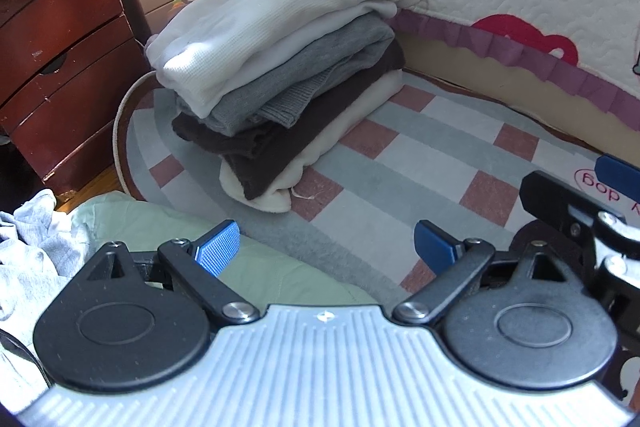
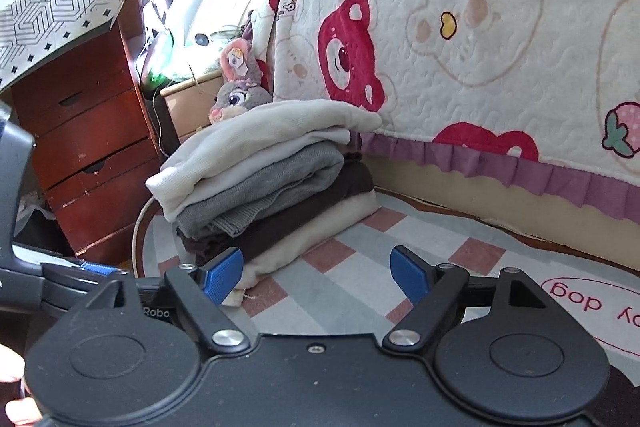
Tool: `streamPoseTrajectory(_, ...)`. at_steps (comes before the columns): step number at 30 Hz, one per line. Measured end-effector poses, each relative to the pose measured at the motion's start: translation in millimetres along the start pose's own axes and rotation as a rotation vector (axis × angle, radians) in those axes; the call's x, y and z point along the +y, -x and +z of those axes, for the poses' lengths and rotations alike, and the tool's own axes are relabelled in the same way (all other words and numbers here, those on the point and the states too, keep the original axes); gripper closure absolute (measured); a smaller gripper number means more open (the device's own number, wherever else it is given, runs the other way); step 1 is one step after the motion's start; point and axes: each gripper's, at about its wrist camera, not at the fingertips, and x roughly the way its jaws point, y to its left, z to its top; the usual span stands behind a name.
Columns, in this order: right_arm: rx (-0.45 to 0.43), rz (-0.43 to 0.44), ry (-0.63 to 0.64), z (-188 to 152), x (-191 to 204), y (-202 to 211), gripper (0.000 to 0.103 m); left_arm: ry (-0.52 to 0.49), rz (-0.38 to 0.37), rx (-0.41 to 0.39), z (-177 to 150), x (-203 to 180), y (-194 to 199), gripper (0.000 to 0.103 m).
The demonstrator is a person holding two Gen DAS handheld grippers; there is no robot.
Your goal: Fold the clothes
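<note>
A: Nearest first: what are the grippers doing?

B: Both spread wide, nothing between the pads. The left gripper (image 1: 327, 245) hangs over the edge of a green garment (image 1: 256, 267), low on its left side; a loose grey garment (image 1: 28, 247) lies further left.

A: And the right gripper (image 2: 318, 277)?

B: Over bare rug (image 2: 360, 291), no unfolded cloth beneath it. The left looks nearer the next piece.

A: Beyond?

B: The folded stack (image 2: 260, 179), ahead-left, by the bed (image 2: 500, 47).

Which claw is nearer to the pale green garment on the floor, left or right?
Left. The left claw hangs open just above the pale green garment, one pad over it. The right claw is open over the checked rug.
</note>
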Motion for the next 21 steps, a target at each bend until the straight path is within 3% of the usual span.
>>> streamPoseTrajectory(21,-0.001,-0.007,0.005,4.3,7.9,-0.4,0.018,0.002,0.014,-0.012,3.1,5.9,1.4,0.008)
